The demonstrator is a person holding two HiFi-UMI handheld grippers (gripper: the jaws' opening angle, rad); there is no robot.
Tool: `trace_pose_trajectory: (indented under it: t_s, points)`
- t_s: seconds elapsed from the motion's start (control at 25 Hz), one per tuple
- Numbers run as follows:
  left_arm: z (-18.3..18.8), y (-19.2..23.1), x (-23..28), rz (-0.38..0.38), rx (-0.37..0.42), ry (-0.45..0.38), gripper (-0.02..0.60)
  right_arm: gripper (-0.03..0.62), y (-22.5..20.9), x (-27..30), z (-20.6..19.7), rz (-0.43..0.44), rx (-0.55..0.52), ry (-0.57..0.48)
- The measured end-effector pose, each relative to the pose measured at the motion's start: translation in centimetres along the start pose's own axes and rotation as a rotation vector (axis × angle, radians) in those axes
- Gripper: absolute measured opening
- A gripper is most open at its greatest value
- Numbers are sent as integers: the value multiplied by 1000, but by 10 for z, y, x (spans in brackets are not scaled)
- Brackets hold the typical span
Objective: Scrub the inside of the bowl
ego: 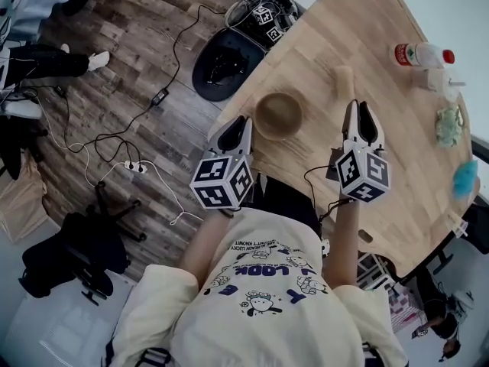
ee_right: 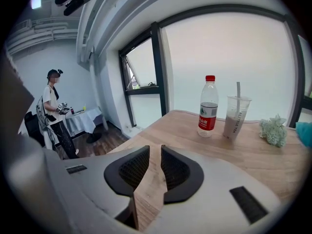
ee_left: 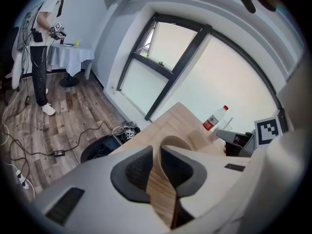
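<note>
Filling the right half of the head view, the wooden table (ego: 382,90) runs from top centre down to lower right. The left gripper (ego: 238,122) sits at centre frame over the table's near edge, the right gripper (ego: 362,109) right of centre. Both have their fingers released, pads slightly apart, with only tabletop showing in the gaps. The bowl (ego: 278,115) stands upright between them, just beside the left gripper's tips and apart from both. A red-capped bottle (ego: 422,54) stands at upper right, a lidded cup (ee_right: 236,117) beside it. A crumpled green scrubber (ego: 448,125) lies near the right edge.
</note>
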State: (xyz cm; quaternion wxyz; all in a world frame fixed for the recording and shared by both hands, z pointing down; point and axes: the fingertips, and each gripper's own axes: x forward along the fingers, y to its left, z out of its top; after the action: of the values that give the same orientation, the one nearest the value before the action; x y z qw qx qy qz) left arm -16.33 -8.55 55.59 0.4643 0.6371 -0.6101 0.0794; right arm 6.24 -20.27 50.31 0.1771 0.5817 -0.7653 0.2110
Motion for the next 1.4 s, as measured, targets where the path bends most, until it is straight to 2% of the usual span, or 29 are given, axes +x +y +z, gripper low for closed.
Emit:
trace_pose_trajectory:
  t_s: [0.12, 0.2, 1.08, 1.12, 1.2, 1.4]
  points:
    - [-6, -1, 3, 5, -12, 16, 76, 82, -2, 6, -4, 9, -11, 12]
    - [-10, -2, 7, 6, -26, 24, 104, 86, -3, 10, -3, 15, -23, 11]
    - [-22, 1, 30, 70, -46, 71, 104, 109, -3, 37, -17, 86, -56, 59]
    - [-22, 2, 30, 72, -49, 72, 102, 109, -2, 38, -17, 88, -57, 61]
    - [-21, 1, 31, 78, -48, 69, 53, 109, -2, 40, -18, 92, -57, 64]
    - [-20, 0, 31, 96, -9, 74, 46, 109, -3, 43, -19, 100, -60, 73]
